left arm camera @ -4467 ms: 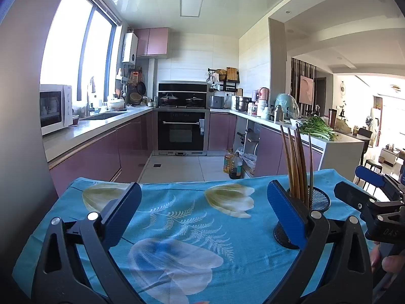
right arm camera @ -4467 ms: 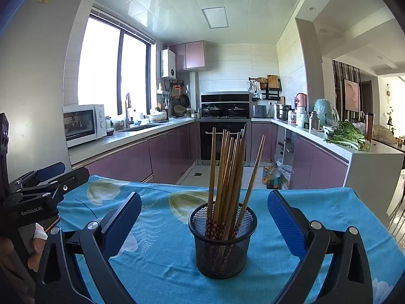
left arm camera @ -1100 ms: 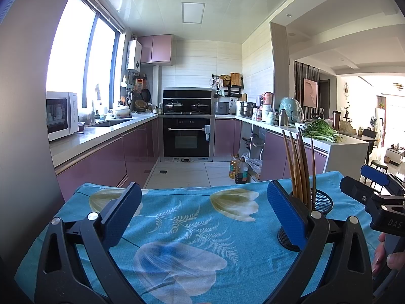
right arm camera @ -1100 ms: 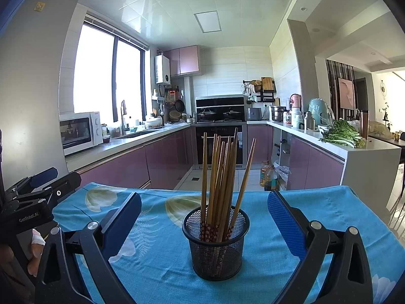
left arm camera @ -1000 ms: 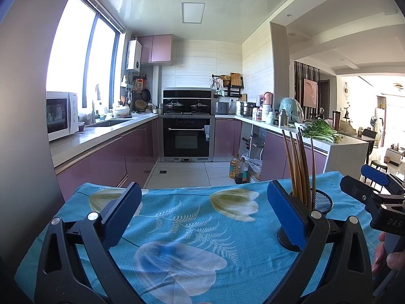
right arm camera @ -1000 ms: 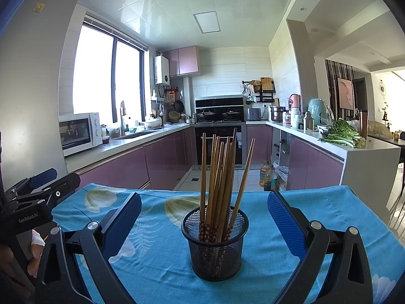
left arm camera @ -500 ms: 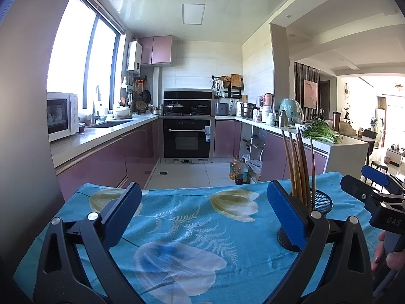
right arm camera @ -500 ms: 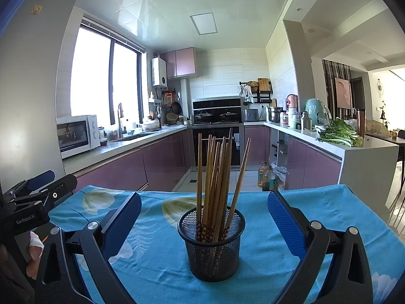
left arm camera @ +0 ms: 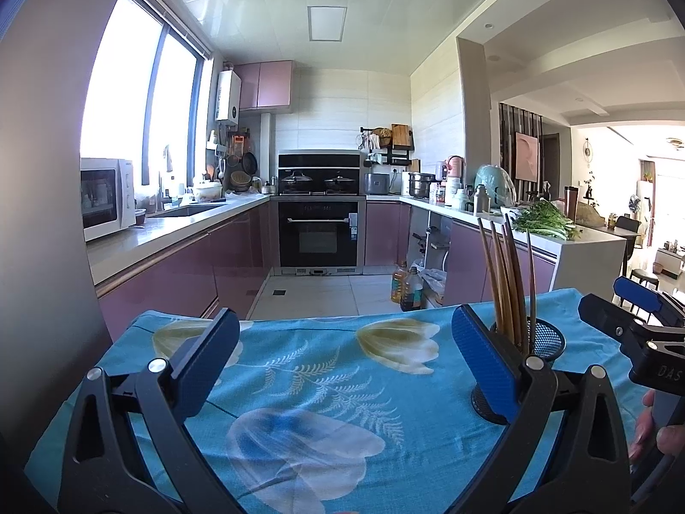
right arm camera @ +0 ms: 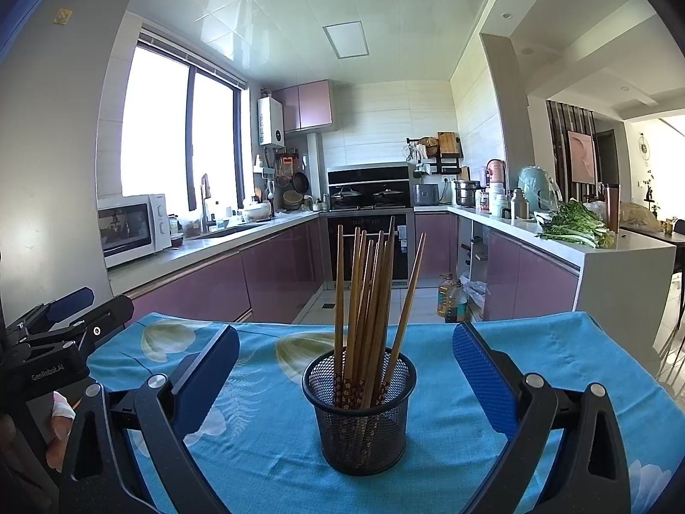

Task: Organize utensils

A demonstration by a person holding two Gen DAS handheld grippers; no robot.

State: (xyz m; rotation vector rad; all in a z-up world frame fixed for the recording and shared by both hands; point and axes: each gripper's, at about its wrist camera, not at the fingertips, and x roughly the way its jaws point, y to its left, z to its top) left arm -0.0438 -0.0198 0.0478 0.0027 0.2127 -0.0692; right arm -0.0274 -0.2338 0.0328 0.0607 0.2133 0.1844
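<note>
A black mesh cup [right arm camera: 359,411] stands upright on the blue flowered tablecloth [right arm camera: 556,355] and holds several wooden chopsticks [right arm camera: 368,300]. My right gripper [right arm camera: 346,368] is open and empty, its blue pads either side of the cup, a little short of it. My left gripper [left arm camera: 340,351] is open and empty over the cloth, left of the cup [left arm camera: 543,342], which its right finger partly hides. The chopsticks [left arm camera: 507,282] rise above that finger. The right gripper [left arm camera: 633,325] shows at the right edge of the left wrist view; the left gripper [right arm camera: 64,321] shows at the left edge of the right wrist view.
The tablecloth [left arm camera: 325,368] covers the table, whose far edge drops to the kitchen floor. Purple counters run along both sides, with a microwave [right arm camera: 128,227] on the left and greens [right arm camera: 573,222] on the right. An oven [left arm camera: 319,235] stands at the back.
The view from my right gripper has risen and tilted slightly, so the cup sits a bit lower and left in it. My left gripper has barely moved. Both stay open.
</note>
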